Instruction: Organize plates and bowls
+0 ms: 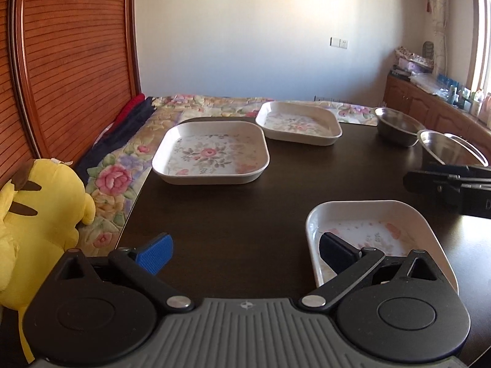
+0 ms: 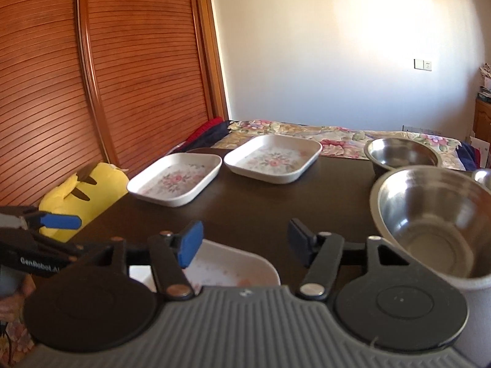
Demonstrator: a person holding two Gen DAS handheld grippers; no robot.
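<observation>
The left gripper point(image 1: 245, 253) is spread wide and grasps nothing. Its blue fingertip point(image 1: 155, 253) hangs over the bare dark table point(image 1: 245, 202), and its other, dark fingertip point(image 1: 336, 253) stands over the inside of the nearest square plate point(image 1: 377, 233); I cannot tell if it touches the plate. This plate is white with a pale flower pattern and lies at the near right part of the table.

The right gripper point(image 2: 245, 245) is also released, with both jaws apart and nothing between them. Just to its right, very near the camera, is a steel bowl point(image 2: 429, 233), tilted a little toward the view; whether it rests on the table or on something else I cannot tell. Under the right gripper's blue finger the same nearest square plate shows its white corner.

Farther out on the table lie two more flowered square plates, flat and apart from each other: the middle plate point(image 1: 211, 153) on the left and the far plate point(image 1: 299, 122) near the far edge. A second steel bowl point(image 1: 396, 125) stands upright at the far right edge, just behind the first one.

Beyond the table is a bed with a flowered cover point(image 1: 122, 165). A yellow plush toy point(image 1: 40, 214) sits beside the table's left edge, near a wooden slatted wardrobe door point(image 1: 70, 61).
</observation>
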